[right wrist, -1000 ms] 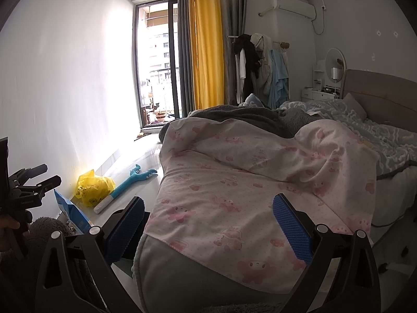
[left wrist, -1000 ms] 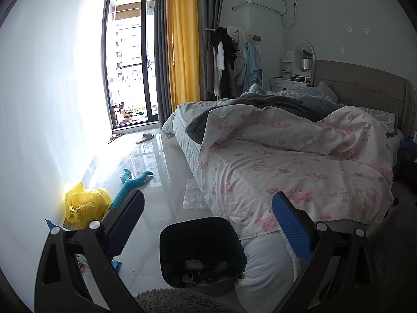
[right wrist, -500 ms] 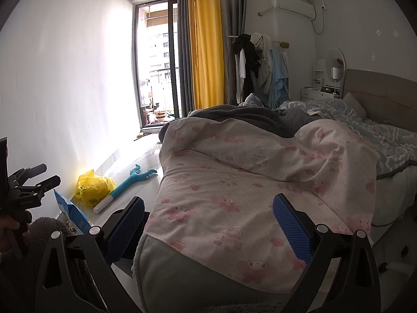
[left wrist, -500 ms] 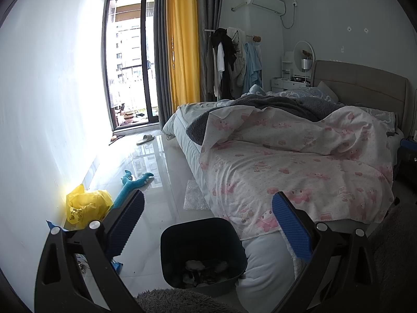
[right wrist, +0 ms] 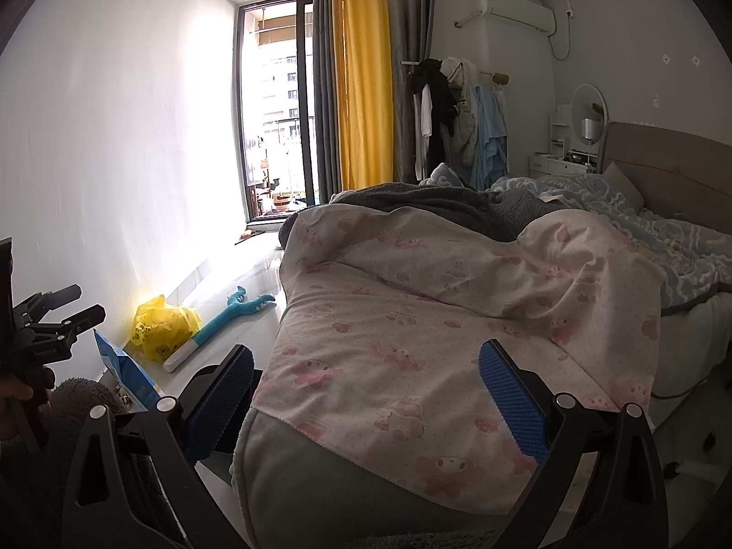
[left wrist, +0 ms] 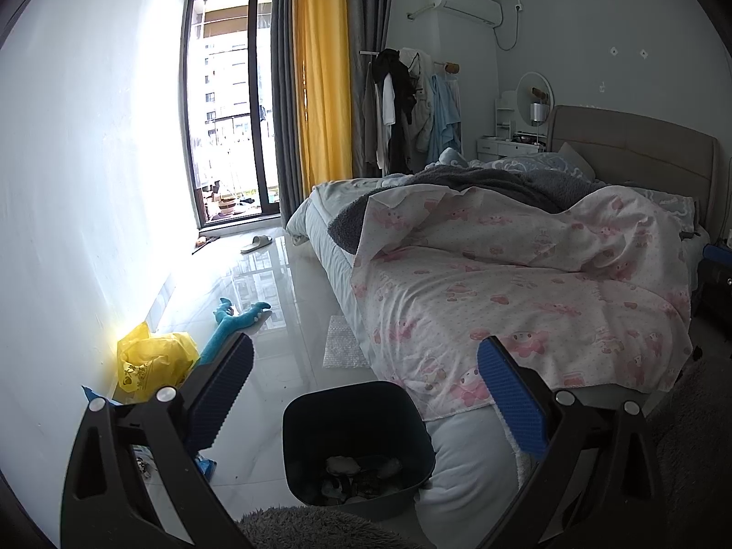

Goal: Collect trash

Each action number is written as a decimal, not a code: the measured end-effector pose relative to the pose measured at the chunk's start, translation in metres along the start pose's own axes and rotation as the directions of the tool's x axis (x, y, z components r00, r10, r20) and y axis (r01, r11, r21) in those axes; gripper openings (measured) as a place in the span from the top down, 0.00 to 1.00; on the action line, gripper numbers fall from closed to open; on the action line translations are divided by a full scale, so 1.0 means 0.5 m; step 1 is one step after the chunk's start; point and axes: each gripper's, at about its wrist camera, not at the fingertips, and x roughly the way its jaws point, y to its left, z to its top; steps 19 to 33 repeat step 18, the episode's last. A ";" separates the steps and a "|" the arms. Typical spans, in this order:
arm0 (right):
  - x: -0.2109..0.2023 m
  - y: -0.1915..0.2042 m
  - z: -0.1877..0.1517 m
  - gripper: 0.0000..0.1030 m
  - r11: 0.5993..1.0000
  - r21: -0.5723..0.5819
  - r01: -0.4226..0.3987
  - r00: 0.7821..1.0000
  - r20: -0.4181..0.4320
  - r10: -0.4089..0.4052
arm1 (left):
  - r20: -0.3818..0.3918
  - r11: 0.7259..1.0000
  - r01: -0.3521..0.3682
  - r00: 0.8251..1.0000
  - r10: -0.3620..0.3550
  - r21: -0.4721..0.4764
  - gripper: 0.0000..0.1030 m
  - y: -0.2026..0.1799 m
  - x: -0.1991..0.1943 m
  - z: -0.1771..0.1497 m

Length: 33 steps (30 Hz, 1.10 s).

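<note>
Bin (left wrist: 357,439) holds crumpled scraps (dark, half full) | left gripper (left wrist: 363,393) fingers spread, empty | right gripper (right wrist: 366,400) likewise

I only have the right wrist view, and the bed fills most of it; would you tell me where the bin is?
Observer: The bin stands on the floor at the bed's foot corner, framed between the open jaws of the left gripper.
Operator: Thank you. Is anything in it?
Observer: Yes, some crumpled trash lies at its bottom.
Operator: Is there any litter on the floor that I cannot see?
Observer: A sheet of bubble wrap lies flat on the floor beside the bed.
</note>
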 end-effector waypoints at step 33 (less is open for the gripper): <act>0.001 -0.001 0.001 0.03 1.000 -0.002 -0.001 1.000 -0.001 0.001 | -0.004 1.000 -0.010 1.000 0.010 -0.002 0.03 0.000 -0.001 0.005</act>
